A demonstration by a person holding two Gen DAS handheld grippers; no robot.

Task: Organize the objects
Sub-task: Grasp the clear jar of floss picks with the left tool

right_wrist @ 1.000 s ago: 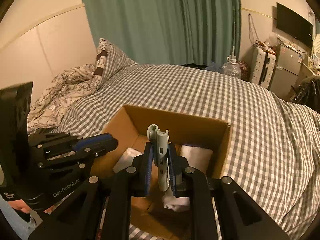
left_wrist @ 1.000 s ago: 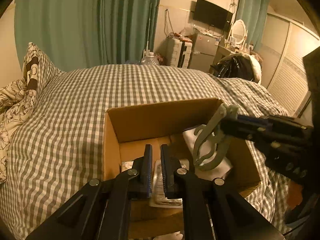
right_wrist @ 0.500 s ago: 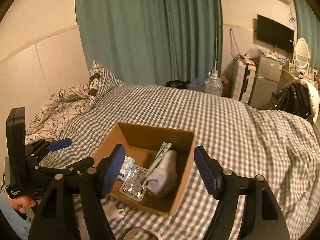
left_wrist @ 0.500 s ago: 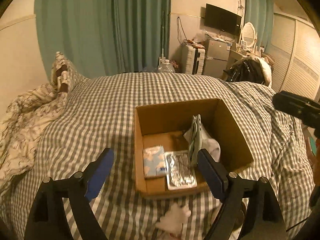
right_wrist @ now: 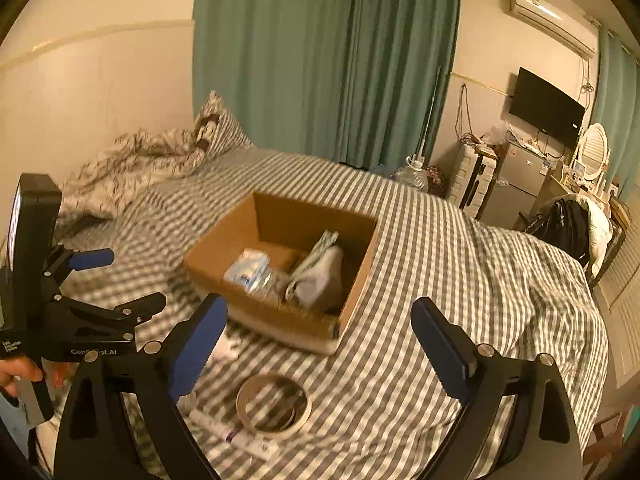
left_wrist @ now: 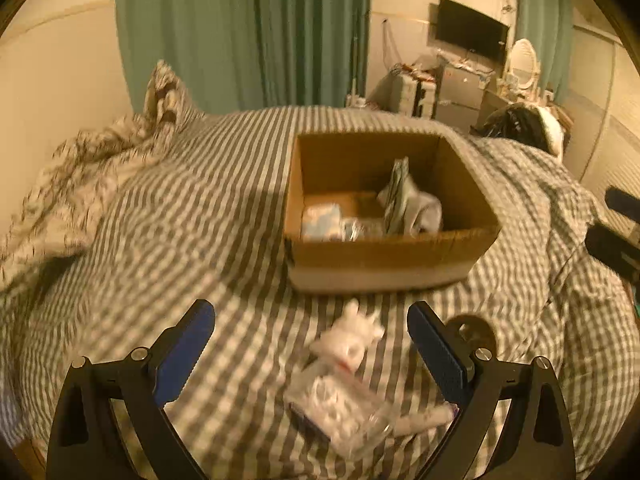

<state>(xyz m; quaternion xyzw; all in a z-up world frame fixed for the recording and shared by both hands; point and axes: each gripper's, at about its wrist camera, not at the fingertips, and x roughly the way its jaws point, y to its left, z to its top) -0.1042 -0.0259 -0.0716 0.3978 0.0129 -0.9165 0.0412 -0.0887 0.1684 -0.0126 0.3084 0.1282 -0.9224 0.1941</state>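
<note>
Through the left wrist view, we see our left gripper (left_wrist: 310,334) spread wide and empty above a white toy (left_wrist: 352,340) and clear packet (left_wrist: 340,408) on the bed (left_wrist: 180,240), near the cardboard box (left_wrist: 384,256). Through the right wrist view, our right gripper (right_wrist: 320,330) gapes wide, empty, over a tape roll (right_wrist: 273,403) and a tube (right_wrist: 236,436) beside the box (right_wrist: 256,316).

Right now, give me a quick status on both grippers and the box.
Left hand-held gripper open, empty. Right hand-held gripper open, empty. Cardboard box on bed, partly filled. Tape roll, white toy not yet boxed; nothing blocking.
</note>
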